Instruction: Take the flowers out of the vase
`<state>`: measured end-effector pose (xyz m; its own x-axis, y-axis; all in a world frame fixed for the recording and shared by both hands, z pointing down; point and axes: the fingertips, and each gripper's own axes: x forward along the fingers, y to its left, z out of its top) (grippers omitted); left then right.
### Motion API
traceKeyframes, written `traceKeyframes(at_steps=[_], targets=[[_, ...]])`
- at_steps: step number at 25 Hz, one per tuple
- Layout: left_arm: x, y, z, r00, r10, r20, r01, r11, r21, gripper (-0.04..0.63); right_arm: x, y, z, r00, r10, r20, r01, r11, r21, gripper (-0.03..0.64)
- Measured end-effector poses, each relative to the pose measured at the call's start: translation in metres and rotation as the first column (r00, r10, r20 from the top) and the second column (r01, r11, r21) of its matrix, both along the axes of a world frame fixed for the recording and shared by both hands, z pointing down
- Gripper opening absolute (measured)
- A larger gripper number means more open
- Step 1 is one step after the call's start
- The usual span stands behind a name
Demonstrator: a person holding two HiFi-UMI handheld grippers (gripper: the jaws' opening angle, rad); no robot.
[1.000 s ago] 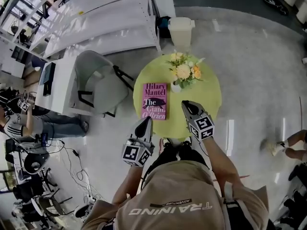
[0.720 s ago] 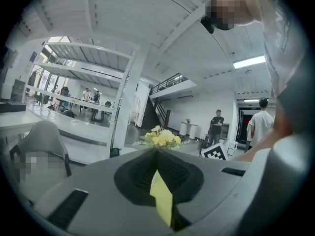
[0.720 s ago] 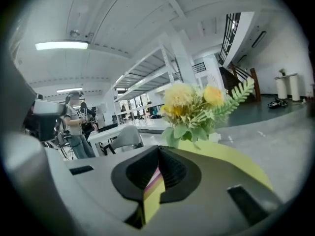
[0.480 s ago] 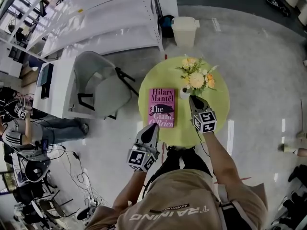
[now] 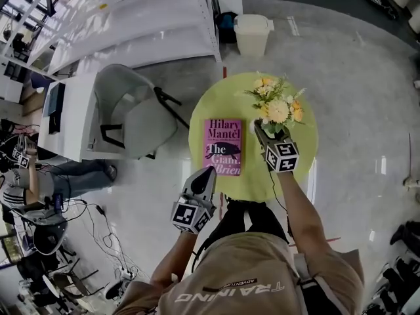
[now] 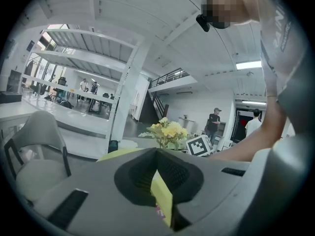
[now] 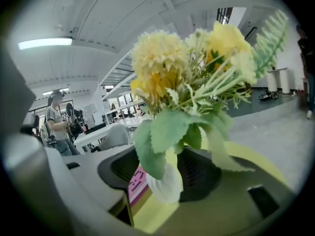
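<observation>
Surface, round and yellow-green [image 5: 305, 156], carries one book and one vase under two grippers. By the near left corner of the pink book [image 5: 222, 146], the left gripper [image 5: 207, 172] holds its jaws drawn almost together, nothing between them. Right of the book stands the white vase [image 7: 165, 183], upright, holding one bunch of yellow and orange flowers [image 5: 277, 107] with green leaves. The right gripper [image 5: 260, 130], also right of the book, has just spread its jaws wide. The vase stands between them, with the pads not closed on it.
</observation>
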<state>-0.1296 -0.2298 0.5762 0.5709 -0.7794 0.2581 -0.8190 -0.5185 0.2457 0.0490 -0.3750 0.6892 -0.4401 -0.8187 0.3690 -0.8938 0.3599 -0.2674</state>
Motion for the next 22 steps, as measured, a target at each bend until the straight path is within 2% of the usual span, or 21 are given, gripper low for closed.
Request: traceKeyframes(at_steps=[4,9,12,14,16,17,18,22], targets=[[-0.003,-0.001,0.000,1.000,0.001,-0.016,-0.001,1.000,-0.011,0.009,-0.003,-0.004,0.007,1.000,0.006,0.004,-0.006,1.000,-0.017,0.242],[-0.014,0.004,0.012,1.000,0.001,0.000,-0.001,1.000,-0.027,0.009,-0.006,-0.012,0.014,0.999,0.034,-0.001,-0.034,0.999,-0.010,0.241],[-0.020,0.006,0.016,1.000,-0.003,0.005,0.003,0.999,-0.036,0.009,-0.004,-0.018,0.012,0.998,0.062,-0.020,-0.061,0.998,0.010,0.216],[-0.023,0.007,0.019,1.000,-0.010,0.004,0.010,0.999,-0.043,0.009,-0.003,-0.021,0.011,0.996,0.078,-0.032,-0.077,0.997,0.025,0.171],[-0.026,0.008,0.022,1.000,-0.014,0.004,0.015,0.999,-0.051,0.009,-0.003,-0.023,0.010,0.995,0.087,-0.040,-0.086,0.996,0.034,0.163],[-0.028,0.008,0.023,1.000,-0.016,0.005,0.016,0.998,-0.056,0.009,-0.003,-0.023,0.009,0.995,0.090,-0.048,-0.088,0.995,0.038,0.101],[-0.029,0.009,0.024,1.000,-0.018,0.004,0.018,0.998,-0.060,0.010,-0.003,-0.024,0.008,0.994,0.091,-0.057,-0.089,0.995,0.043,0.071],[-0.031,0.009,0.027,1.000,-0.023,0.002,0.023,0.997,-0.071,0.009,-0.007,-0.021,0.000,0.997,0.071,-0.038,-0.068,0.995,0.079,0.028]])
